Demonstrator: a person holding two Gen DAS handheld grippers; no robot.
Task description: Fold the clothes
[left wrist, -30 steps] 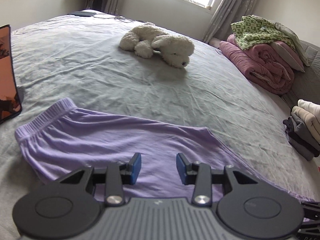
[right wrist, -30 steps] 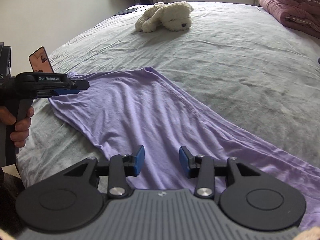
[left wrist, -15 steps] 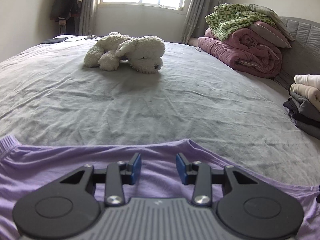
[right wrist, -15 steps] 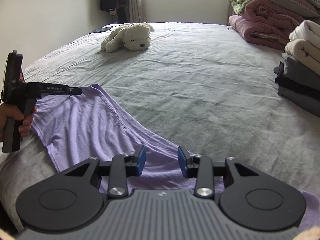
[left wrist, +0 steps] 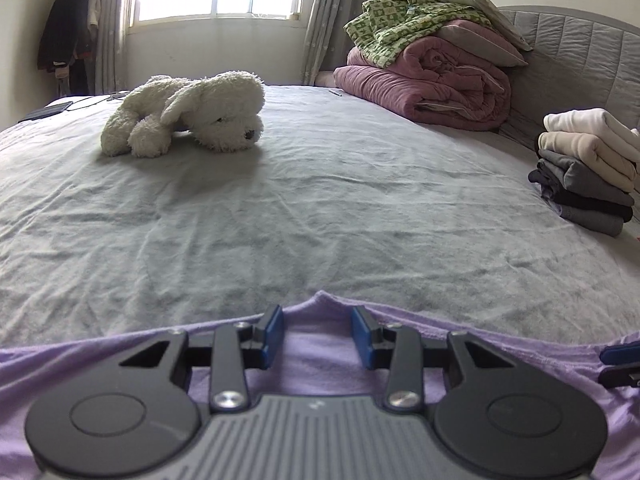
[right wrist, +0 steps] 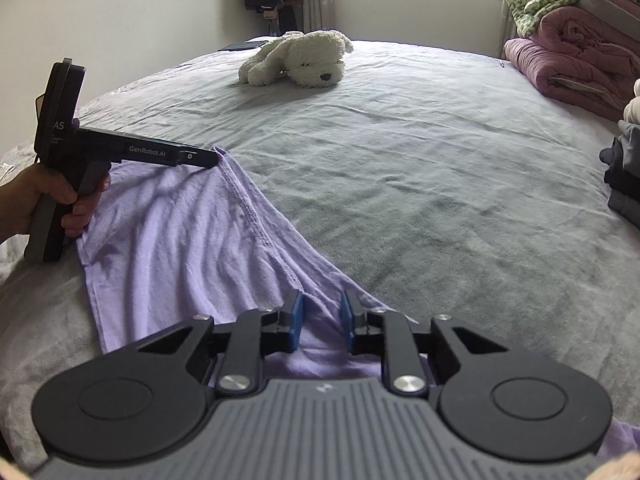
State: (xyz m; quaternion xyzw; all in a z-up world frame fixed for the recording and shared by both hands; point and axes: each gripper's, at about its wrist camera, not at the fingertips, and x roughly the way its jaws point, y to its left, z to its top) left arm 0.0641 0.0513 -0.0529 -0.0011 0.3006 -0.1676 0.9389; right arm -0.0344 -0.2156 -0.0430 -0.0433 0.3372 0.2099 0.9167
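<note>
the lilac garment (right wrist: 180,232) lies spread at the near edge of the grey bed (right wrist: 420,152). the right gripper (right wrist: 322,322) has just been closing, its blue pads narrow around a raised fold without clearly pinching it, while the left gripper (left wrist: 318,338) stands part-open astride the hem. beyond lie a white plush dog (left wrist: 188,114) and a stack of folded clothes (left wrist: 588,172).

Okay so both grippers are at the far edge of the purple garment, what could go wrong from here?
1. The right gripper has just been closing around a raised ridge of the purple garment; it may pinch only the top layer.
2. The left gripper straddles a small peak of hem with visible gaps, so closing could miss it.
3. Uneven grips could skew the fold.
</note>
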